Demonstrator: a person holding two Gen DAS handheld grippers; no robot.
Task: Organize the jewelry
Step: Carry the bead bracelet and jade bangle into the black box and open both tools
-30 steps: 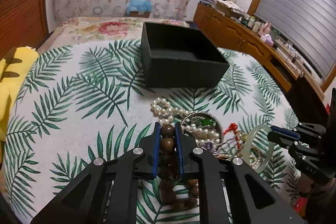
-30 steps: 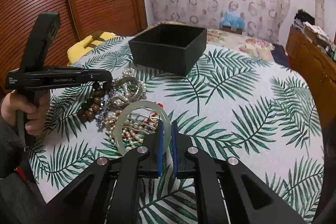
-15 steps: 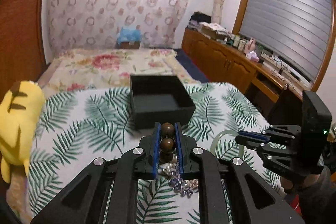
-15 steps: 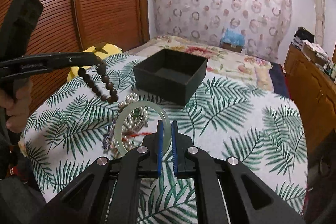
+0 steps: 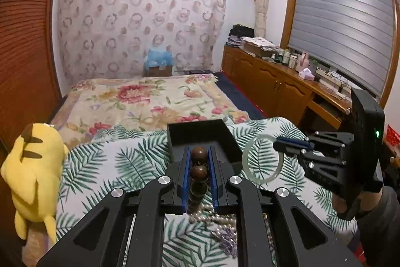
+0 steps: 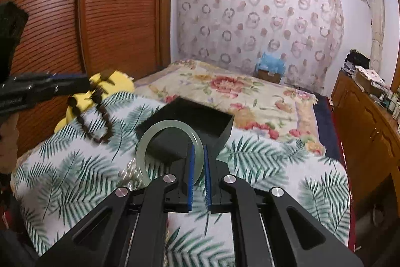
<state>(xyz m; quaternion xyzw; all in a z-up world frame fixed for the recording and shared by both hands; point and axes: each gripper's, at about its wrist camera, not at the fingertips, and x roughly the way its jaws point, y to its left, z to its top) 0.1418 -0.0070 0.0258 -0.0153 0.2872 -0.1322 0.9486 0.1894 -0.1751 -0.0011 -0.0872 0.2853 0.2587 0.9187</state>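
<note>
Bangle [image 6: 168, 151] between right fingers [image 6: 192, 167]

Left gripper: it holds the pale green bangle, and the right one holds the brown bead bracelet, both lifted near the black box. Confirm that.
Swapped. The left gripper holds the brown bead bracelet, per the left wrist view; the right gripper holds the pale green bangle. Both are lifted near the black box.

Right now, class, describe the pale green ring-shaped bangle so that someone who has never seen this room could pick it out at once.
Start at the palm-leaf print cloth on the bed, then find the open black square box on it. In front of the box, the right gripper holds up the pale green translucent bangle. It is one smooth solid ring, unlike the string of dark brown wooden beads hanging from the left gripper.
</note>
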